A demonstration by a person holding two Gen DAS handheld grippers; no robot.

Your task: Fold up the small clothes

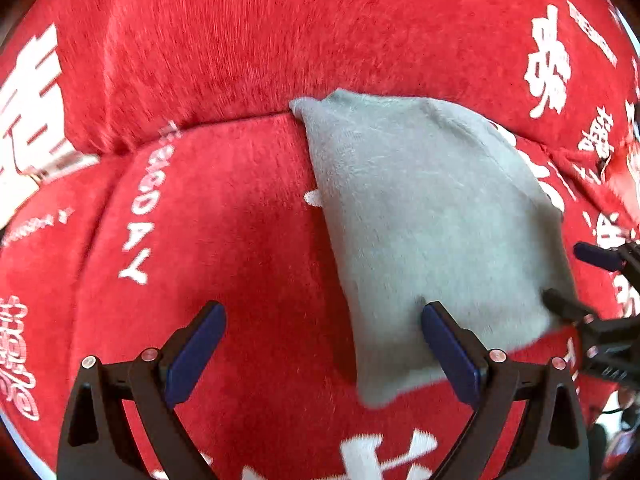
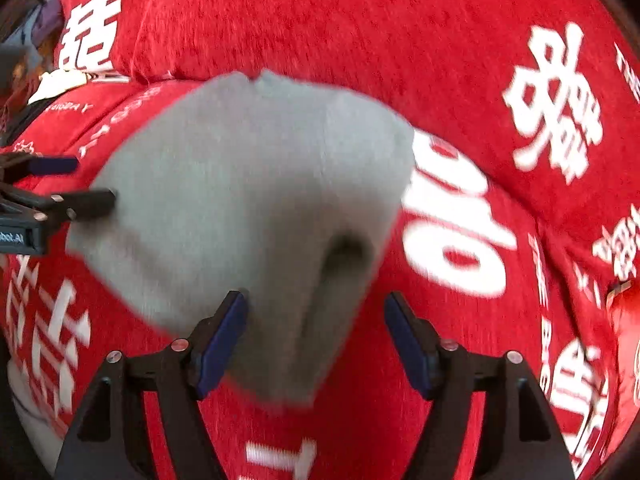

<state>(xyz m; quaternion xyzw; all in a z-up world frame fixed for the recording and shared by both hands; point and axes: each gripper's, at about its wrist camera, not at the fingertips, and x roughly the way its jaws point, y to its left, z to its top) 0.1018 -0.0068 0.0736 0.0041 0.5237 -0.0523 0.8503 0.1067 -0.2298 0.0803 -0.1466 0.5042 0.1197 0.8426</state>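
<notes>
A small grey fleece garment [image 1: 420, 220] lies folded into a thick pad on a red plush cover [image 1: 224, 220] printed with white lettering. My left gripper [image 1: 324, 344] stands open over the cover, its right finger [image 1: 452, 352] overlapping the garment's near left edge, with nothing between the pads. My right gripper [image 2: 316, 336] is open too. The garment's [image 2: 240, 180] near corner hangs blurred between its jaws, close to the left pad [image 2: 224, 340] and well apart from the right one. Each gripper shows in the other's view, at the garment's side: right gripper [image 1: 576, 280], left gripper [image 2: 76, 182].
The red cover drapes over a seat and a back cushion, with a crease [image 1: 200, 128] running between them just behind the garment. A white object [image 2: 60, 80] lies at the far left on the crease. A shiny red thing [image 2: 624, 320] sits at the right edge.
</notes>
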